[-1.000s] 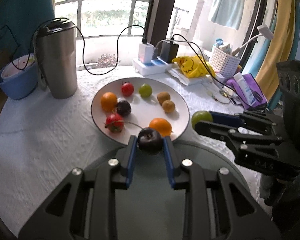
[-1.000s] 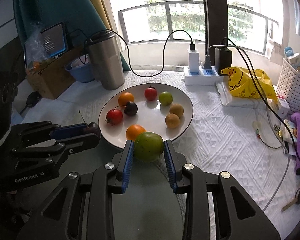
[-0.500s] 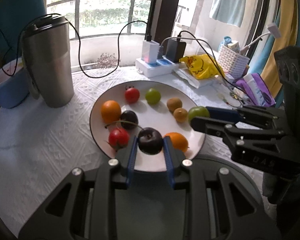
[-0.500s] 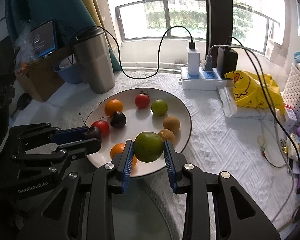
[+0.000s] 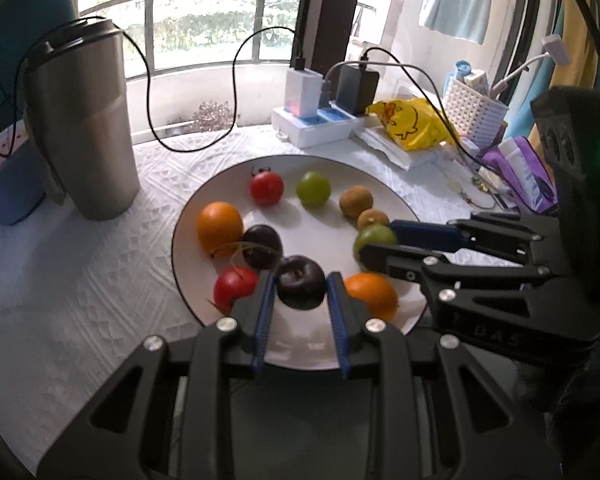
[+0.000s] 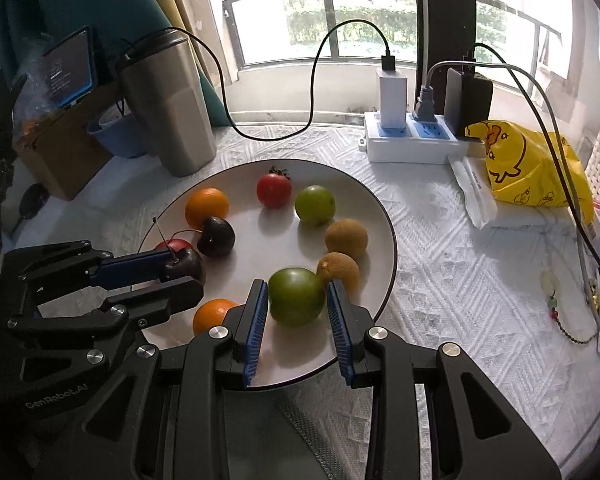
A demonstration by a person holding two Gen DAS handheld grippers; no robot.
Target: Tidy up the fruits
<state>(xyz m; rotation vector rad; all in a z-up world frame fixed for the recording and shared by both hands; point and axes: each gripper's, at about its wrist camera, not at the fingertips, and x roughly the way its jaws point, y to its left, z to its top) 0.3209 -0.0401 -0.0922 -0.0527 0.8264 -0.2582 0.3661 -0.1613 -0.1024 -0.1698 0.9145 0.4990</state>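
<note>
A white plate (image 5: 332, 168) (image 6: 384, 240) on the white cloth holds several small fruits: oranges, red tomatoes, a green fruit, brown kiwis and a dark cherry. My left gripper (image 5: 301, 285) (image 6: 184, 276) is shut on a dark cherry (image 5: 301, 282) (image 6: 186, 266) above the plate's near left part, beside a red tomato (image 5: 234, 286). My right gripper (image 6: 297, 298) (image 5: 370, 246) is shut on a green fruit (image 6: 296, 296) (image 5: 374, 236) above the plate's near right part, next to a kiwi (image 6: 338, 270).
A steel tumbler (image 5: 86, 128) (image 6: 168, 108) stands left of the plate, with a blue bowl (image 5: 4, 184) behind it. A white power strip (image 6: 412, 140) with chargers and cables lies at the back. A yellow bag (image 6: 528, 164), a white basket (image 5: 474, 114) and small items sit to the right.
Both grippers have moved forward and down over the plate, each keeping its fruit. The plate and tumbler now look nearer.
</note>
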